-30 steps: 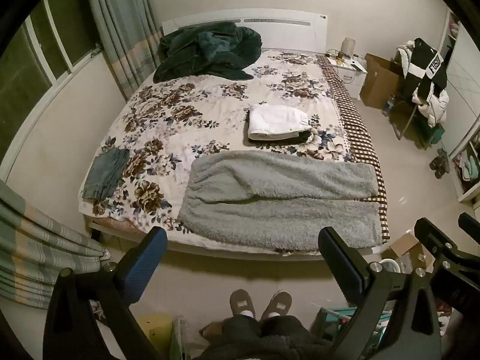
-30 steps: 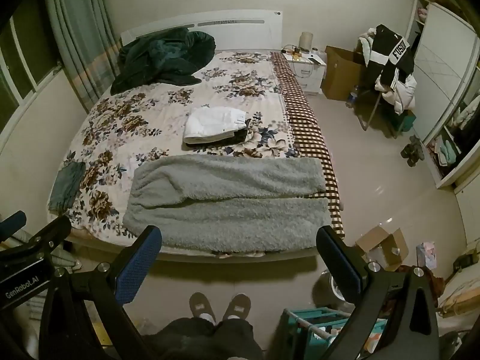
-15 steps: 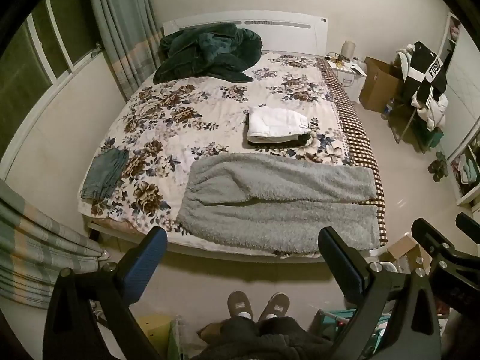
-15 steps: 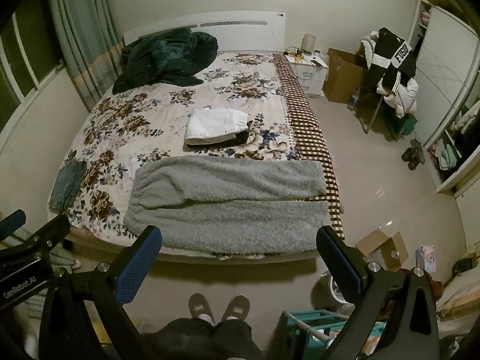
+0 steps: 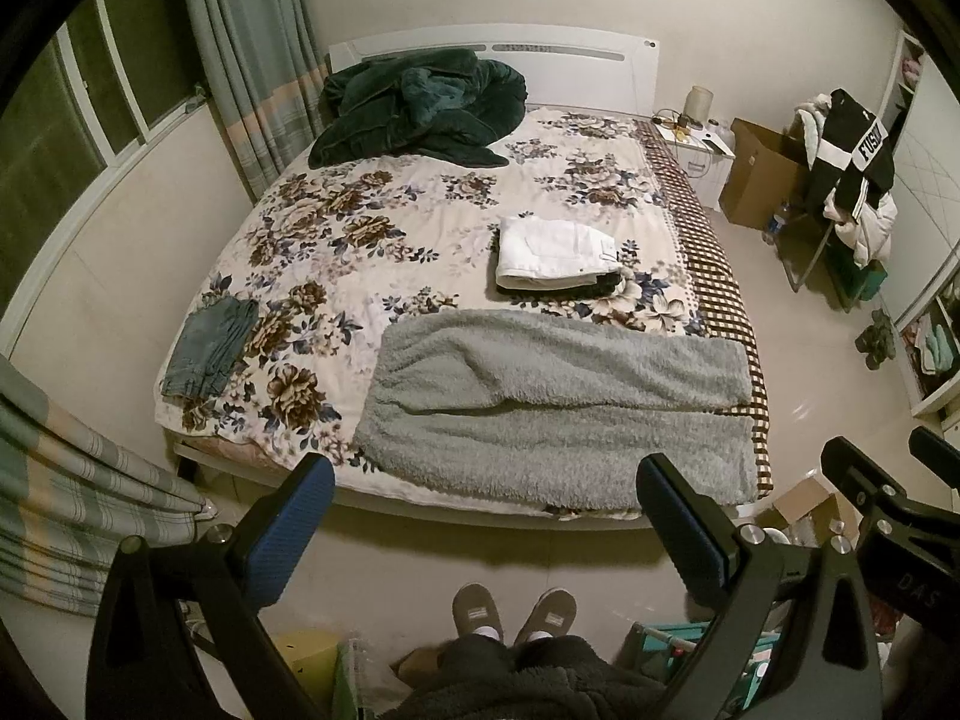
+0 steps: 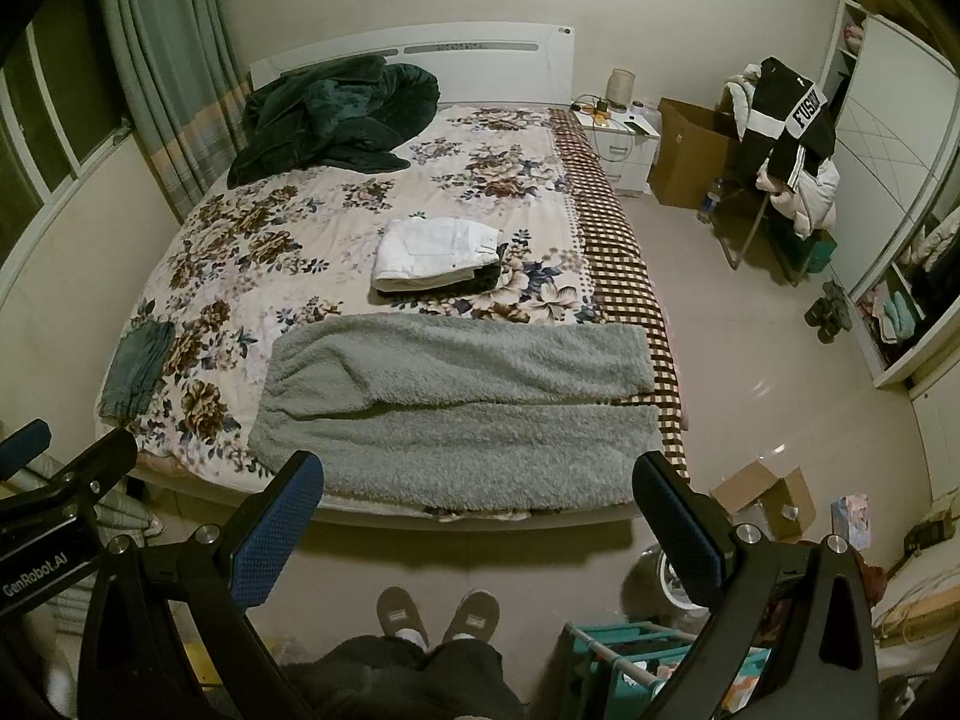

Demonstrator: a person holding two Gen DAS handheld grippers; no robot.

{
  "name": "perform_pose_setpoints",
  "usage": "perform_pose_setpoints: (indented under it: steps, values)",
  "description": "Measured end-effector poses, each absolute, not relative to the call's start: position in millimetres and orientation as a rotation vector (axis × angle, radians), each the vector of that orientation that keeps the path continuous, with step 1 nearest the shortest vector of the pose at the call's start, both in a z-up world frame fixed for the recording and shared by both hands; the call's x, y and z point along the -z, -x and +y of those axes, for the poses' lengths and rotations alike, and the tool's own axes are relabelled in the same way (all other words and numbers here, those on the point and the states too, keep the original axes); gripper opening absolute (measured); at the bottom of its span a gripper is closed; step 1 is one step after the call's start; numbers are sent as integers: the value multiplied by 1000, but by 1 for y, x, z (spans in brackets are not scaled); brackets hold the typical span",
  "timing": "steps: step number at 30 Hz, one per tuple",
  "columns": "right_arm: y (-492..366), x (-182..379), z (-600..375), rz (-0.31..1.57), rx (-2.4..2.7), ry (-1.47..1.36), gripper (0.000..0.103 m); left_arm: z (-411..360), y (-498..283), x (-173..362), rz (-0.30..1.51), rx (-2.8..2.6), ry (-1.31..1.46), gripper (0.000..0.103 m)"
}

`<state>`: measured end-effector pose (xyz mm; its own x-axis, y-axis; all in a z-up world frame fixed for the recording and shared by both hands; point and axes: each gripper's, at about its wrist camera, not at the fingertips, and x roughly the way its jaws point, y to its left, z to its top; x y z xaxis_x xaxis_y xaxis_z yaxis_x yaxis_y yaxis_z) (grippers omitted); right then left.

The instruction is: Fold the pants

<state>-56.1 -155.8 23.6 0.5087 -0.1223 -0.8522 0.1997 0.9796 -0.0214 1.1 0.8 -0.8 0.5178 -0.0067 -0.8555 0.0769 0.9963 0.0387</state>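
The bed (image 5: 420,228) fills the middle of both views, its flowered cover running from the headboard at the top down to the near edge just above my grippers. Across the lower centre of the frame lie the pants (image 5: 558,408), grey and fleecy, spread flat along the near edge with the waist at the left and both legs reaching right, side by side, a seam of shadow between them. The far leg's cuff rests on the checked strip at the bed's right side. Above them, right of centre, sits a folded white stack (image 5: 555,252); at the lower left of the bed lies a small folded blue piece (image 5: 210,348); a dark green heap (image 5: 420,108) is bunched at the top by the headboard.

I judge the fold is not yet begun: the pants are laid out and nothing is gripped. My left gripper (image 5: 486,516) hangs with its jaws wide and empty at the bottom of the frame, short of the bed's edge. My right gripper (image 6: 480,510) is likewise wide and empty, well apart from the cloth.

Next, as I see it, I need to reach in, take the near leg at waist and cuff, and lay it over the far leg.
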Motion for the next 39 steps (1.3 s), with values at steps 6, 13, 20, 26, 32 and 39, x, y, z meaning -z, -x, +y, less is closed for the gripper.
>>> perform_pose_setpoints:
  steps: [6, 13, 20, 26, 32, 39]
  values:
    - [57, -22, -157, 1019, 194, -82, 103, 1, -1, 1, 1024, 51, -76, 103]
    - [57, -23, -157, 1021, 191, -81, 103, 1, -1, 1, 1023, 51, -73, 103]
    - [57, -23, -158, 1021, 192, -80, 103, 1, -1, 1, 1023, 53, -71, 103]
    - [57, -23, -158, 1020, 191, -81, 103, 1, -1, 1, 1022, 52, -70, 103]
    - [57, -24, -158, 1019, 191, -80, 103, 1, 0, 1, 1021, 52, -71, 103]
    - [57, -26, -157, 1021, 192, -79, 103, 2, -1, 1, 1023, 55, -70, 103]
